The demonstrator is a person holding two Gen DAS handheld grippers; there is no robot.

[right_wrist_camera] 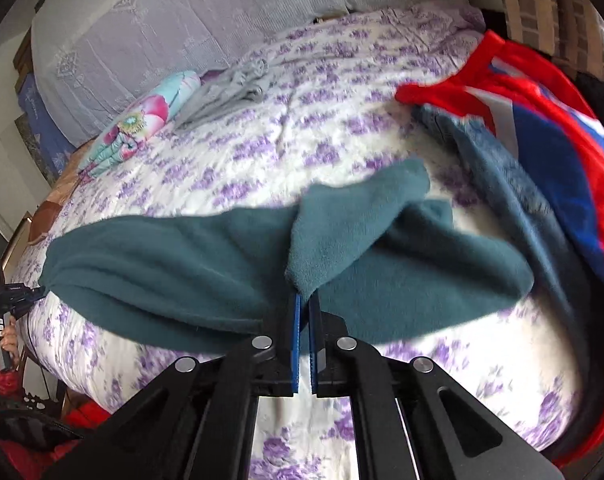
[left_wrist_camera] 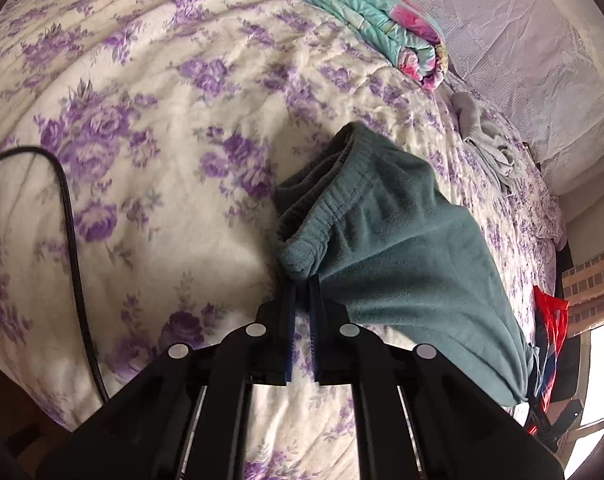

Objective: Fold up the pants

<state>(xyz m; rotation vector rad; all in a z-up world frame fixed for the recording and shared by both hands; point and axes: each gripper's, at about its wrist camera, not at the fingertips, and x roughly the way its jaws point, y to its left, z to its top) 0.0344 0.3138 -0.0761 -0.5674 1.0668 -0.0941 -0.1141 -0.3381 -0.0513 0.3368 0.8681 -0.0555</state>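
Left wrist | left gripper [left_wrist_camera: 303, 280] jaws clamp pants [left_wrist_camera: 402, 248] waistband, apparently

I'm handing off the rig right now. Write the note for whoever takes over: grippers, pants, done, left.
Left gripper: shut on the teal pants at the waistband corner.
Right gripper: shut on the pants at the leg end.
Pants hang stretched between both grippers, just above the floral bedspread.
Done: both ends gripped and lifted.
Left: probably lay flat, fold, smooth.
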